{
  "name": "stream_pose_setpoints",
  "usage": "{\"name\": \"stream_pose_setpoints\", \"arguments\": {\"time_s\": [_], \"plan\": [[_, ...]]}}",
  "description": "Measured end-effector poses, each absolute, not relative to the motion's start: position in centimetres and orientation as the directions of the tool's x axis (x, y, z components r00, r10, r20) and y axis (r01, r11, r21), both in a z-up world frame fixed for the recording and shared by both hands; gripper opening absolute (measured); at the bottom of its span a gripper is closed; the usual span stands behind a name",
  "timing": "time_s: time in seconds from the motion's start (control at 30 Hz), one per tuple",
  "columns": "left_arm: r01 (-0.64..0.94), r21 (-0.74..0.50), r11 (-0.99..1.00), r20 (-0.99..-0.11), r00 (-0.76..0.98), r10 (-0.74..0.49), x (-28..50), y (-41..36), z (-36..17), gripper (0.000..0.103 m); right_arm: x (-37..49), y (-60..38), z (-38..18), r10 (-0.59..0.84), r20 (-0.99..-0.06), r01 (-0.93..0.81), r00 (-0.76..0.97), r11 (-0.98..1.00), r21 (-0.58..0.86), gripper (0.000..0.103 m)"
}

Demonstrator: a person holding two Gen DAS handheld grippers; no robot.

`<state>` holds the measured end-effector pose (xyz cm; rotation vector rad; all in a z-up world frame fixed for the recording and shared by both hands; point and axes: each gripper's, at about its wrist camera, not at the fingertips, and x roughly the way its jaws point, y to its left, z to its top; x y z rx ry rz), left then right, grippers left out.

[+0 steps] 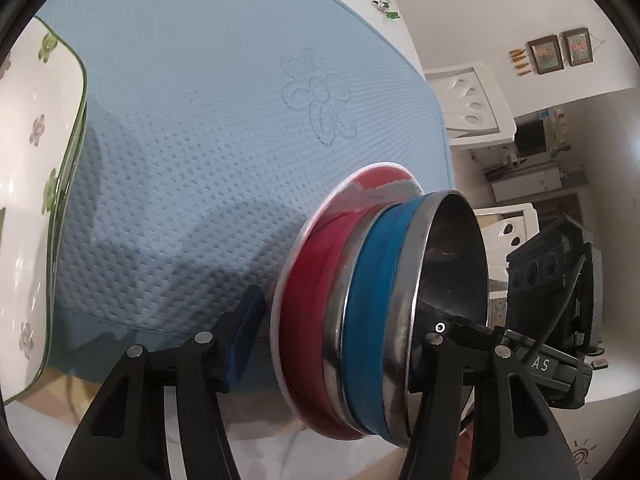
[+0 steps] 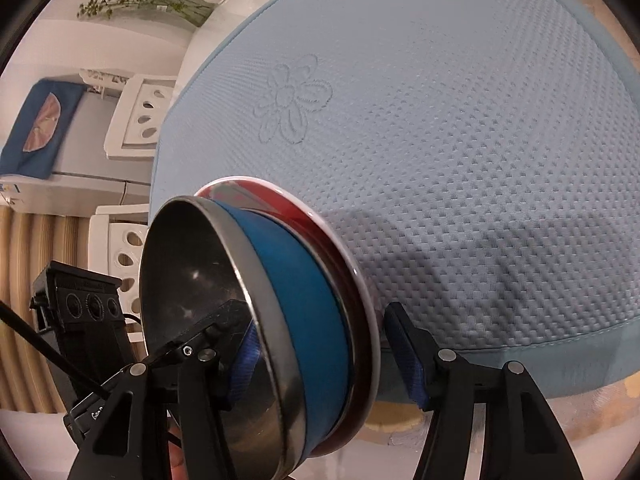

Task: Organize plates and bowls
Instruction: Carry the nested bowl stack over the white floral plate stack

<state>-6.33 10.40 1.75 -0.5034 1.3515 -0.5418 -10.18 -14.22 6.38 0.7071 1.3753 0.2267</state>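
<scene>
Left wrist view: bowls (image 1: 376, 300) stacked on red plate (image 1: 384, 178) at blue mat's (image 1: 200, 120) edge; floral dish (image 1: 24, 200) remains. Left tongs (image 1: 344, 316), right tongs (image 2: 312, 312) straddle them half-wide, unclamped.

The bowl (image 1: 452, 280) is polished, mirror-bright metal banded in smooth blue; the plate (image 1: 308, 312) is glossy red glaze. The mat (image 1: 200, 160) is matt, dimpled blue cloth with stitched flowers.
</scene>
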Motion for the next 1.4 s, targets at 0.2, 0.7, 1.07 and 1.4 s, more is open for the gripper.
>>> {"name": "stream_pose_setpoints", "arguments": {"time_s": [0.2,0.7,1.07,1.4], "plan": [[0.088,-0.589,0.803,-0.787,0.164,-0.595,-6.2,9.1,2.4,0.050,-11.1,-14.8,7.0,0.516,-0.827,0.219,0.224,0.800,0.558,0.057],[0.084,-0.507,0.858,-0.834,0.203,-0.513,-6.1,7.2,3.7,0.047,-11.4,-15.7,8.1,0.502,-0.832,0.172,0.234,0.821,0.544,0.050],[0.074,-0.490,0.869,-0.840,0.228,-0.493,-6.2,6.8,4.5,0.047,-11.2,-16.3,9.3,0.490,-0.836,0.128,0.248,0.839,0.529,0.048],[0.072,-0.495,0.866,-0.818,0.298,-0.492,-5.9,6.7,8.4,0.048,-10.6,-16.5,13.3,0.484,-0.822,0.078,0.302,0.846,0.527,0.049]]}}
